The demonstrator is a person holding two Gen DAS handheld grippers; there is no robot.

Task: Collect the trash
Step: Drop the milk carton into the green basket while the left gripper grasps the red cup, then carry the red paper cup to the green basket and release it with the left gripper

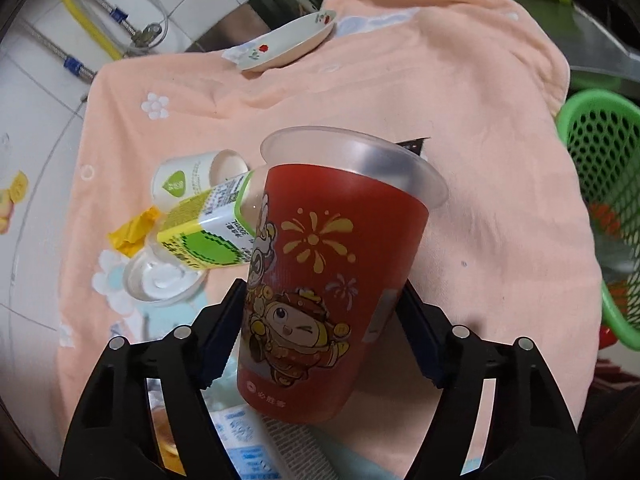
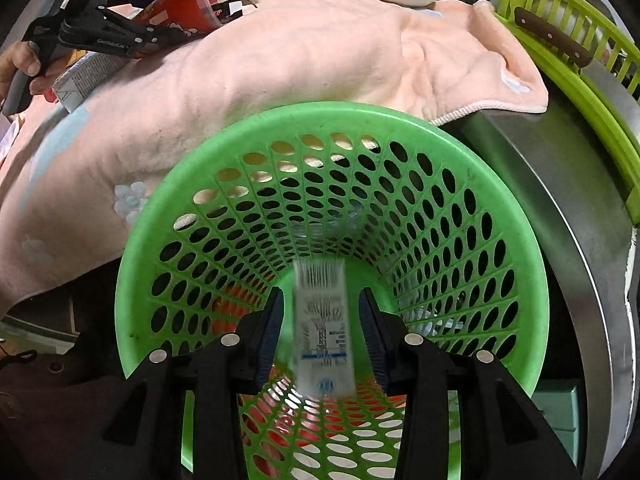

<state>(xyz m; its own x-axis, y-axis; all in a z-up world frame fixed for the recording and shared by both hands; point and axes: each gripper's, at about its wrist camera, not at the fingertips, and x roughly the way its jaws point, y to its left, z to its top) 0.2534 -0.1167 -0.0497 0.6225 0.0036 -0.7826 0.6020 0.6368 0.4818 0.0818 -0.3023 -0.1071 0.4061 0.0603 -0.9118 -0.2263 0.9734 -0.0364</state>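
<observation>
A red printed plastic cup (image 1: 340, 260) with a clear rim sits tilted between the pads of my left gripper (image 1: 320, 336), which press on its two sides; the right wrist view shows the red cup (image 2: 180, 4) in that gripper over the pink towel (image 2: 320, 52). My right gripper (image 2: 322, 320) points down into the green perforated basket (image 2: 328, 114). A blurred white printed packet (image 2: 324, 328) is between its fingers with a gap on each side, touching neither pad.
On the towel (image 1: 440, 100) lie a green-and-white carton (image 1: 208, 236), a small white cup (image 1: 188, 180), a yellow wrapper (image 1: 132, 232), a clear lid (image 1: 160, 284) and a flowered plate (image 1: 288, 44). A knife (image 2: 552, 40) lies in a lime rack (image 2: 560, 92). A hand (image 2: 20, 68) holds the left gripper.
</observation>
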